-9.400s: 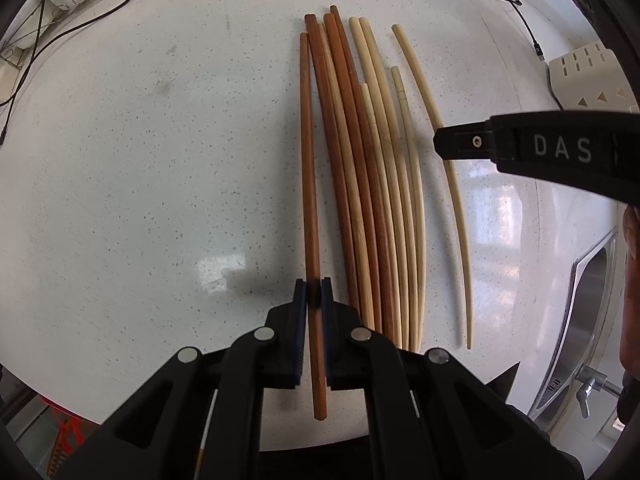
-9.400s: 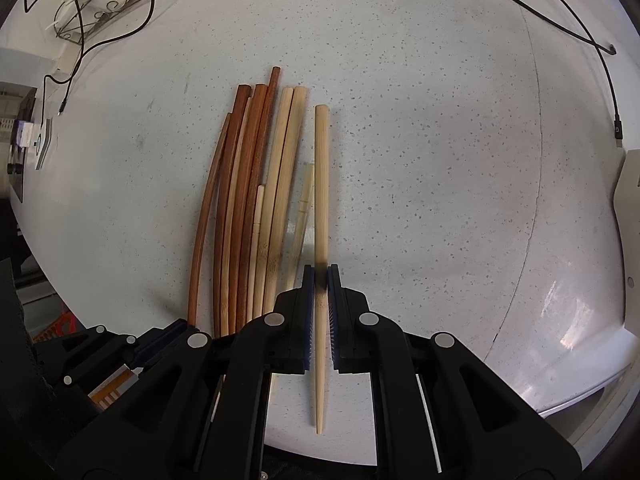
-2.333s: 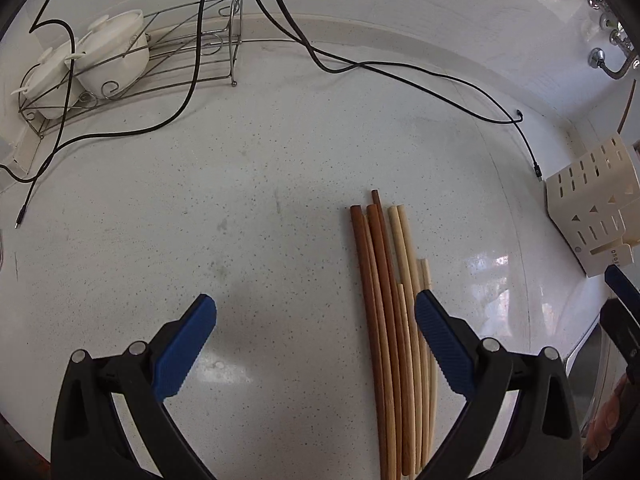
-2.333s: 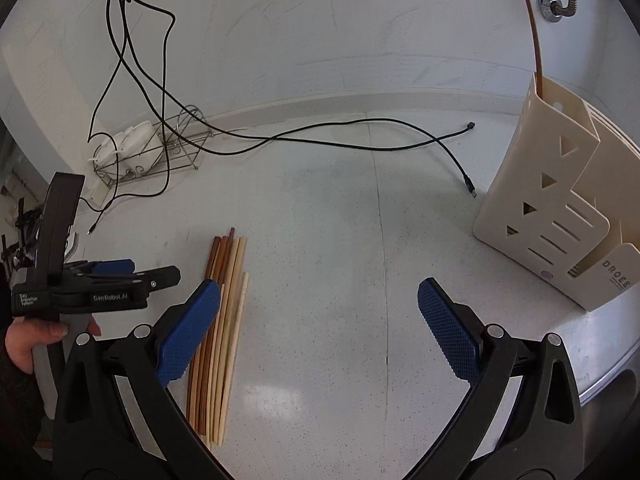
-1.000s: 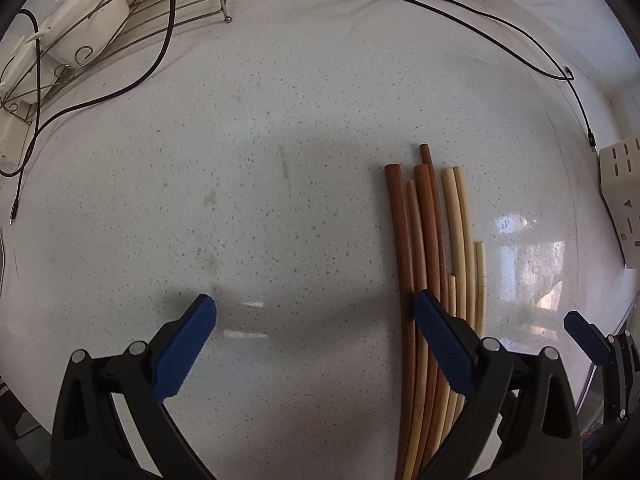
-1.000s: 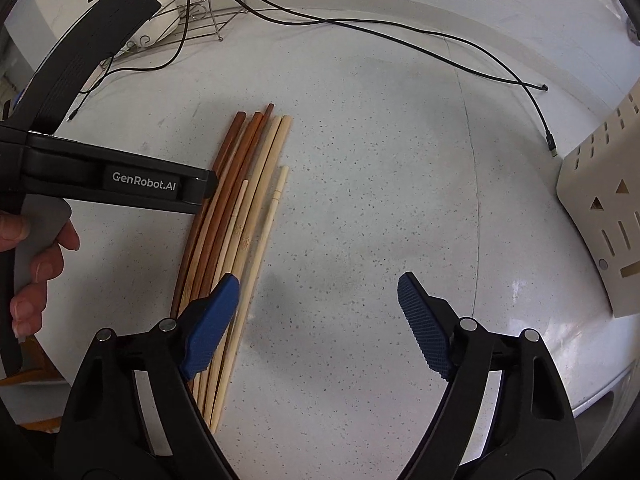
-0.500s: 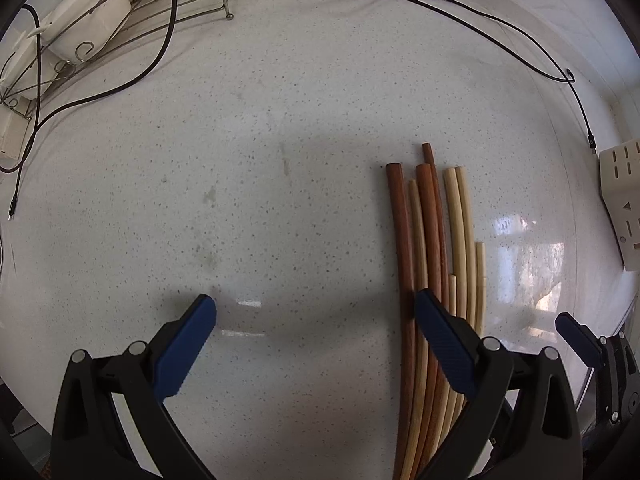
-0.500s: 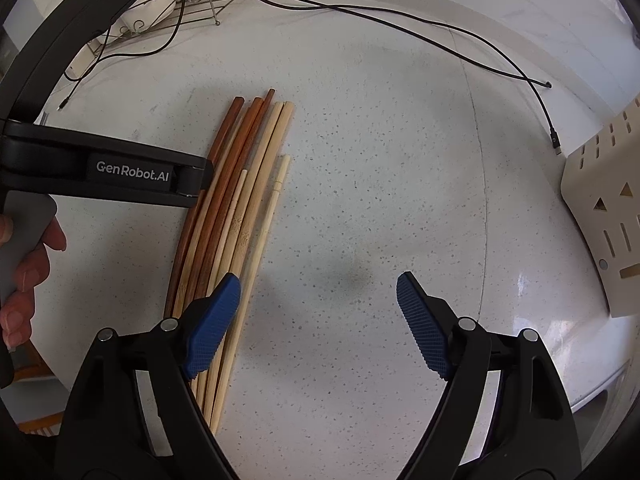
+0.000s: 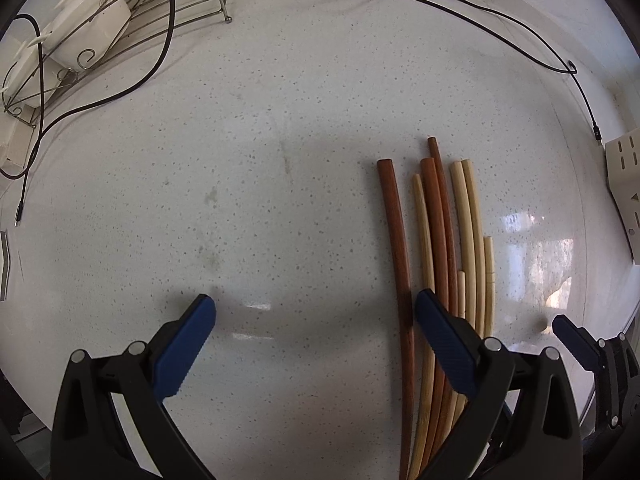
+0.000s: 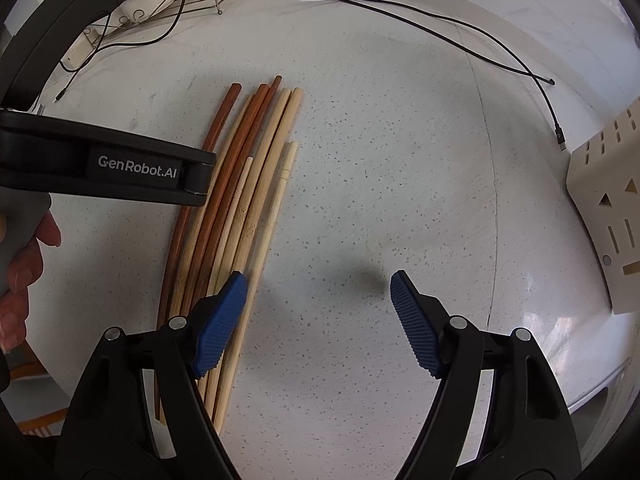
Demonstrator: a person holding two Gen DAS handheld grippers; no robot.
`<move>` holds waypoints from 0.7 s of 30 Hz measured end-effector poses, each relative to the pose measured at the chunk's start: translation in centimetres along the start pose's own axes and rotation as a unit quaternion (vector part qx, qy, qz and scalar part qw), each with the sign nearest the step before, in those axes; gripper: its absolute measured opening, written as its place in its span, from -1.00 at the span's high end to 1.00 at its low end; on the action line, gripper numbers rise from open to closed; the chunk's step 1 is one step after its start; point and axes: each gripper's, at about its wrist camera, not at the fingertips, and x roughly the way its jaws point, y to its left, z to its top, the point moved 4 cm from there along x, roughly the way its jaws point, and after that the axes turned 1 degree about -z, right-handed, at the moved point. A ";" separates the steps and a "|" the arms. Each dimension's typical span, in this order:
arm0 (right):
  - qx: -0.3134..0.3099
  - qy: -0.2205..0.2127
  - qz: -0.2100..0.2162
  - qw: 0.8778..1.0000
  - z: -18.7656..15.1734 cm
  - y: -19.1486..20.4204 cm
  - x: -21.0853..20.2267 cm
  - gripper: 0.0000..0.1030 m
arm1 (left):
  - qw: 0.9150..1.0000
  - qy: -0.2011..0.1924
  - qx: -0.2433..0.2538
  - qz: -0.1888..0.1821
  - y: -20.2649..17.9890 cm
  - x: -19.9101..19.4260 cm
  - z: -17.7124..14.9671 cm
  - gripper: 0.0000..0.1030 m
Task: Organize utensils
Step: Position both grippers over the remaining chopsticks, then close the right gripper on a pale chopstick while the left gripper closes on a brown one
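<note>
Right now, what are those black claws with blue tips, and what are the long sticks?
A person holds a grabbing tool in each hand, and each carries a camera looking out between its fingers. One picture is from the left tool, the other from the right tool. Both are open and hold nothing. The sticks are chopsticks, some dark brown, some pale, lying side by side on a white speckled counter. The cream holder stands to the right.

1. Chopsticks (image 9: pixel 436 264) lie side by side on the counter (image 9: pixel 260 184).
2. Wire rack (image 9: pixel 120 12) sits far back left.
3. Utensil holder (image 10: pixel 608 208) stands well right of them.
</note>
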 end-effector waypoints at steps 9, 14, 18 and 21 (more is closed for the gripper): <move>-0.001 -0.008 0.006 1.000 -0.2 0.6 -0.2 -0.08 | 1.000 -0.016 -0.001 0.000 -0.1 -0.2 -0.6 -0.90; -0.002 -0.013 0.008 1.000 -0.4 0.6 -0.4 0.01 | 1.000 -0.031 -0.001 0.001 -0.1 -0.4 -1.2 -0.86; -0.003 -0.015 0.009 1.000 -0.4 0.8 -0.6 0.16 | 0.999 -0.040 0.014 0.000 -0.9 -1.0 -1.8 -0.59; -0.005 -0.013 0.009 1.000 -0.4 0.8 -0.6 0.25 | 0.999 -0.044 0.021 0.000 -1.5 -1.5 -2.0 -0.38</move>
